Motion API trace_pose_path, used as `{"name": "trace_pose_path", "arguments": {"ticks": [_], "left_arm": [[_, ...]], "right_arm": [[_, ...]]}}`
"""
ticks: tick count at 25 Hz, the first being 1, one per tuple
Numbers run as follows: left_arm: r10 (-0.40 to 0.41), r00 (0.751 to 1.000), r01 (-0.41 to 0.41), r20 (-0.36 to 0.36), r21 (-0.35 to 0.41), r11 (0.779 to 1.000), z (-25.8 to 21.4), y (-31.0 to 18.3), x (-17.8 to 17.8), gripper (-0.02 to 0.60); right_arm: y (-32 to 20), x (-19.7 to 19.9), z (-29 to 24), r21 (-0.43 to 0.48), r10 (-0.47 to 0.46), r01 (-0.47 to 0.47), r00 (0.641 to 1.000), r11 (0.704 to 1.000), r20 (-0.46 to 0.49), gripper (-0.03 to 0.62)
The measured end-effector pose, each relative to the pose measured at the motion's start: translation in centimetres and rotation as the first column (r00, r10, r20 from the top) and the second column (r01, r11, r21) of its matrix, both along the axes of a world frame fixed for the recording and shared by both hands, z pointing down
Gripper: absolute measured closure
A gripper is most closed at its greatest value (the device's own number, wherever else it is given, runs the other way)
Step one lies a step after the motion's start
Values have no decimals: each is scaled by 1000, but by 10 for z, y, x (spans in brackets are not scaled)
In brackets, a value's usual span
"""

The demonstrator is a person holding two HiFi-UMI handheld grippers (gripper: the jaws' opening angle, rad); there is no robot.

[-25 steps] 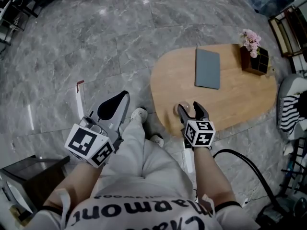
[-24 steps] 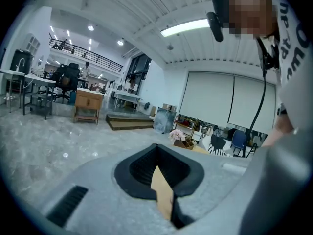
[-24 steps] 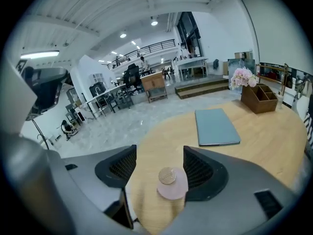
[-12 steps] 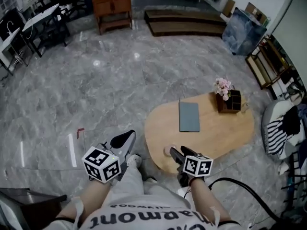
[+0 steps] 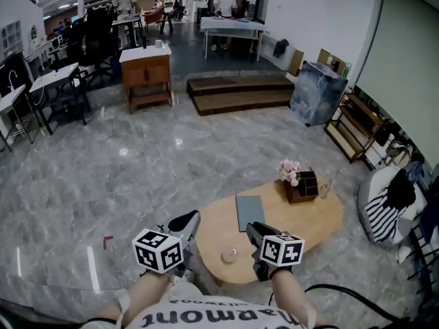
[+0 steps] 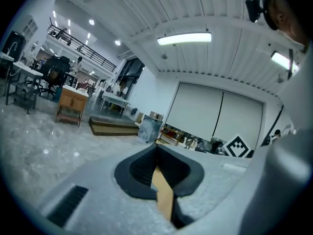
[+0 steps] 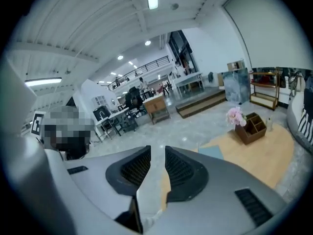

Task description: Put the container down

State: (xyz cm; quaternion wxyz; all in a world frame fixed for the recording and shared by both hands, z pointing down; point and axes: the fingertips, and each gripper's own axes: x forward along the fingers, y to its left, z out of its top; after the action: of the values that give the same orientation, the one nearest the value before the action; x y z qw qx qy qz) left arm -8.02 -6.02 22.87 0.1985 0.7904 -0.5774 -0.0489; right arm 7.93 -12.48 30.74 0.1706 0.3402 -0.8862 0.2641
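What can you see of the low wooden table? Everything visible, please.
The low wooden table has a light, wood-look top shaped like a rounded oval with soft edges. Its legs are hidden under the top. It stands level on the grey marble floor, right in front of the person. On it lie a flat grey pad near the middle, a dark organizer box with pink flowers at the far side, and a small round container by the near edge.
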Motion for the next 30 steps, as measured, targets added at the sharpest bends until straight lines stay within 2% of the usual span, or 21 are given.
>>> {"name": "trace_pose_path", "arguments": {"ticks": [4, 8, 11, 14, 16, 19, 26, 30], "left_arm": [[43, 998, -39, -38, 111, 993, -46, 0, 18, 566], [105, 993, -90, -60, 216, 972, -89, 11, 41, 566], [176, 983, -153, -47, 310, 938, -121, 23, 62, 566], [230, 972, -228, 44, 398, 889, -151, 33, 80, 566], [232, 968, -249, 94, 412, 877, -161, 35, 86, 566], [223, 967, -255, 124, 410, 876, -165, 34, 84, 566], [234, 965, -263, 121, 417, 870, -172, 47, 65, 566], [238, 965, -261, 108, 424, 867, -176, 61, 46, 566]], "right_arm": [[1, 4, -68, 140, -13, 0, 996, 990, 88, 520], [16, 9, -133, 324, -43, 13, 995, 946, 86, 539], [28, 19, -176, 450, -41, -3, 995, 893, 89, 551], [36, 32, -212, 533, -6, -50, 995, 844, 102, 565], [40, 40, -226, 557, 13, -71, 994, 827, 108, 566], [41, 46, -232, 557, 45, -102, 992, 824, 116, 568], [53, 43, -230, 551, 106, -124, 992, 825, 64, 568], [66, 38, -233, 533, 129, -168, 985, 830, 111, 576]]}}
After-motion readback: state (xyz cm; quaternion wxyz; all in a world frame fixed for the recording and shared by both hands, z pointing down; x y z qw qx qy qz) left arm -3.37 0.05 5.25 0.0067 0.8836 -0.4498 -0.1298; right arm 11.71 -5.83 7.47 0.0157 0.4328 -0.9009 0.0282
